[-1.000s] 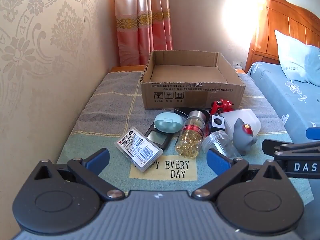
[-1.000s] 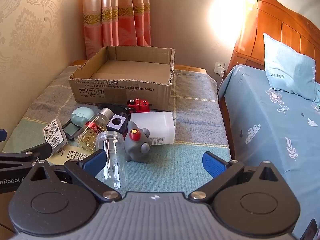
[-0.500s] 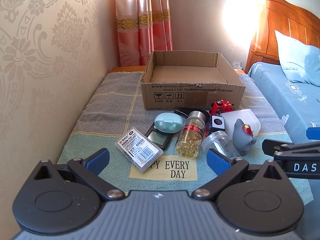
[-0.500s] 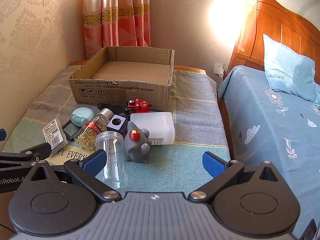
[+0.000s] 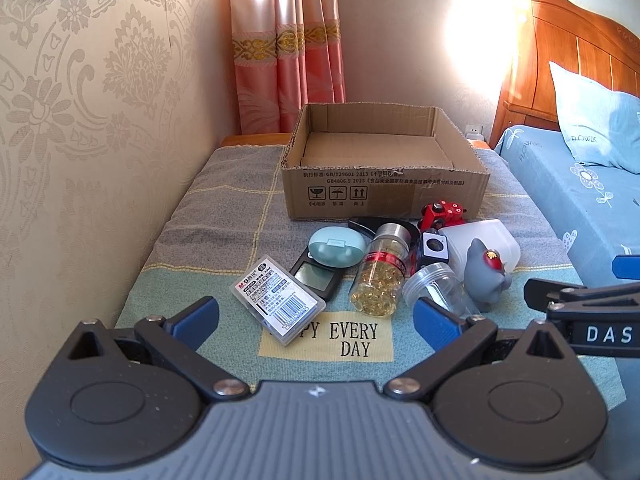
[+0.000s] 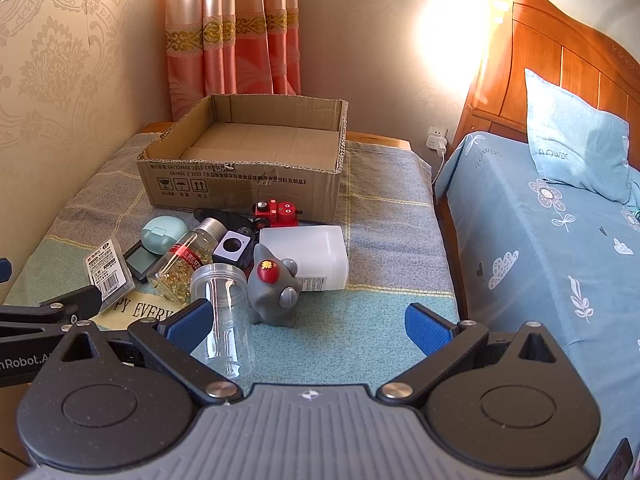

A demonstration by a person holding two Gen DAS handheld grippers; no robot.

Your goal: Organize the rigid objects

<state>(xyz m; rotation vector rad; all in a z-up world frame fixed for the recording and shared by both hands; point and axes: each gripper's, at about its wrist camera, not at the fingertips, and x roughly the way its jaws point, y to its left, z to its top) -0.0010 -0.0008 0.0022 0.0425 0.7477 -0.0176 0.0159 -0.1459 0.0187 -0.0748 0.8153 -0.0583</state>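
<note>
An open, empty cardboard box (image 5: 384,196) (image 6: 244,188) stands at the back of a cloth-covered table. In front of it lies a pile: a clear flat case with a barcode (image 5: 278,298), a mint oval case (image 5: 338,241), a bottle of yellow capsules (image 5: 380,276), a clear jar (image 6: 224,312), a grey toy (image 6: 274,284), a white container (image 6: 310,254), a red toy (image 6: 278,213). My left gripper (image 5: 316,314) is open, near the barcode case. My right gripper (image 6: 306,322) is open, near the jar and grey toy. Both are empty.
A black scale (image 5: 316,274) lies under the mint case. A patterned wall (image 5: 80,140) runs along the left. A bed with blue sheets (image 6: 552,240) and a wooden headboard lies on the right. A curtain (image 6: 236,28) hangs behind the box.
</note>
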